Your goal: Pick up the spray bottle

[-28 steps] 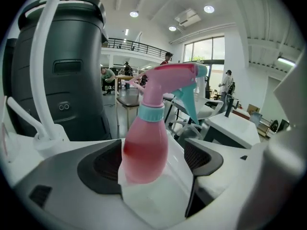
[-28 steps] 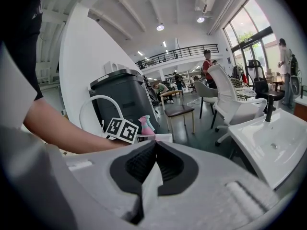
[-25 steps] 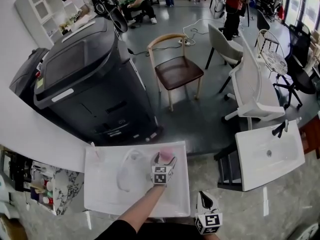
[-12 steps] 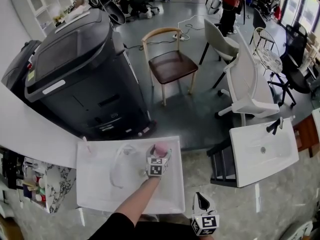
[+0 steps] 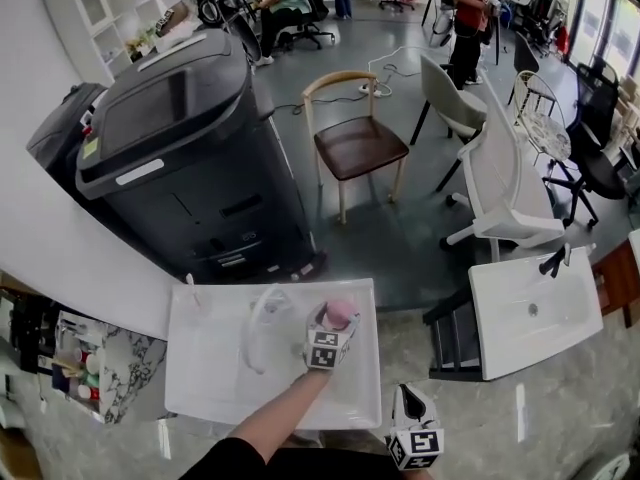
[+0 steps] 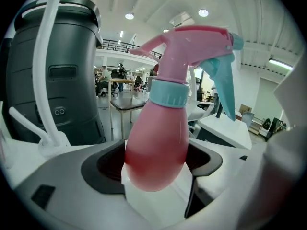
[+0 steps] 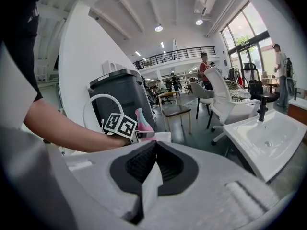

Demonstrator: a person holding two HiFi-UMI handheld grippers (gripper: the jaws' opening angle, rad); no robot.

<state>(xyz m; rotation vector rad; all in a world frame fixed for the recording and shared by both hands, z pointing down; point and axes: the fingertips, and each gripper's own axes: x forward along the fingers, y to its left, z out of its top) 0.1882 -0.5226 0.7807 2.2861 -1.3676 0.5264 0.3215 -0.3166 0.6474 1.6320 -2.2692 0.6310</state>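
Note:
A pink spray bottle (image 6: pixel 160 138) with a teal collar and trigger stands upright between the black pads (image 6: pixel 103 164) of my left gripper (image 6: pixel 158 157), which is shut on its body. In the head view the bottle (image 5: pixel 340 313) shows just ahead of the left gripper (image 5: pixel 332 328), over the right part of a white basin (image 5: pixel 210 368). The right gripper view catches the bottle (image 7: pixel 143 123) beyond the forearm. I cannot tell whether its base rests on the basin. My right gripper (image 5: pixel 410 400) hangs below the basin's near right corner, shut (image 7: pixel 154 150) and holding nothing.
A white arched faucet (image 5: pixel 262 318) rises just left of the bottle. A large black machine (image 5: pixel 190 158) stands behind the basin. A second white basin (image 5: pixel 535 313) is to the right, with a wooden chair (image 5: pixel 360 148) and a white office chair (image 5: pixel 510 188) beyond.
The head view has shifted a little. The left gripper stays at the spray bottle by the faucet, and the right gripper stays low at the near edge.

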